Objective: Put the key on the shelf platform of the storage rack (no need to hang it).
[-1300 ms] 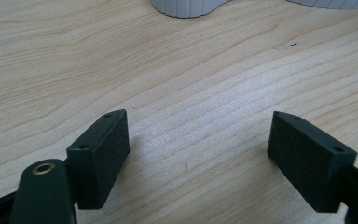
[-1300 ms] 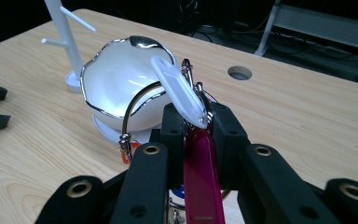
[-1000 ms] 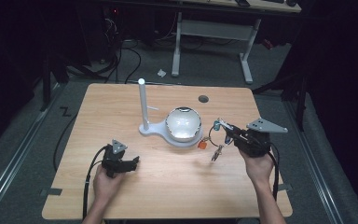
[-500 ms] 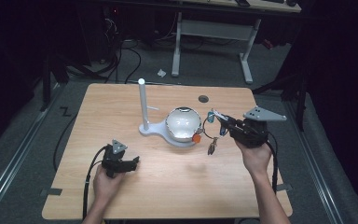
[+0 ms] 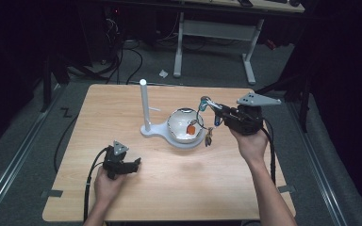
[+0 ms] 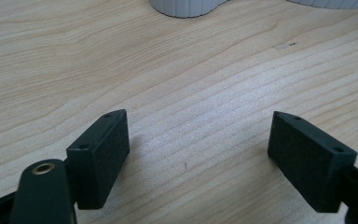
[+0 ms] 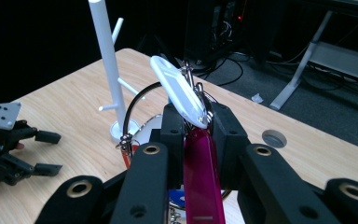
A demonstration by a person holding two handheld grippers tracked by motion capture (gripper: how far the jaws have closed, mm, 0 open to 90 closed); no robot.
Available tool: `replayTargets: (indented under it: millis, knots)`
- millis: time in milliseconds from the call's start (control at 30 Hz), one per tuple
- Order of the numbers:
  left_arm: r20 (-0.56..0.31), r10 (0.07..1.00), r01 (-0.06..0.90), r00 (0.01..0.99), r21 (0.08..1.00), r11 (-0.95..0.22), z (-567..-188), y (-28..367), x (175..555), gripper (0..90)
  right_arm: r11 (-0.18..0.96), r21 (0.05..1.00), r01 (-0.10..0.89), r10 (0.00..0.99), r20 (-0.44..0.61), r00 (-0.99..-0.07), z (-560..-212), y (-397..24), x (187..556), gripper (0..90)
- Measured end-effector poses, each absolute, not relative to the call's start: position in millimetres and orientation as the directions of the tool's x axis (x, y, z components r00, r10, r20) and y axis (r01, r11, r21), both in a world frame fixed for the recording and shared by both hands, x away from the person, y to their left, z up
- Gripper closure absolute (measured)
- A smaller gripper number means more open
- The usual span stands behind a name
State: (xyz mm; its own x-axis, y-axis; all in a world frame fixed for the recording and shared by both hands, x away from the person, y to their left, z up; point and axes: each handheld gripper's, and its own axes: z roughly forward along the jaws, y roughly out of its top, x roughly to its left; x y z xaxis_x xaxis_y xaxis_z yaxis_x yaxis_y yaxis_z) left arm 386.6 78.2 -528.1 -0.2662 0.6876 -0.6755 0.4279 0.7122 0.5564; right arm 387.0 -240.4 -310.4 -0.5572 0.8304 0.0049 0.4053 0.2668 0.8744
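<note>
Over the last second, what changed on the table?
The right gripper, shut on a bunch of coloured key tags on a ring, moved left and away from the person, bringing the bunch up beside the white bowl of the white peg stand. The left gripper stayed open and parked on the wooden table.

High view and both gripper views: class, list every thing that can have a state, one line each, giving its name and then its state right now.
Left gripper, open, low over the table, holding nothing.
Right gripper, shut on the bunch of key tags, raised beside the bowl.
Bunch of key tags, clamped and lifted, tags dangling off the table.
White bowl, upright on its white stand.
White post, upright, nothing hanging on it.
Table, level.
</note>
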Motion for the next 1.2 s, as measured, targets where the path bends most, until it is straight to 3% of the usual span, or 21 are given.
replayTargets:
  millis: [1200]
  knots:
    - [-0.683, 0.676, 0.432, -0.275, 0.54, 0.722, -527, 77, 385, 20.8, 0.288, 0.864, 0.412, 0.844, -0.026, -0.535, -316, -199, 438, 77.5]
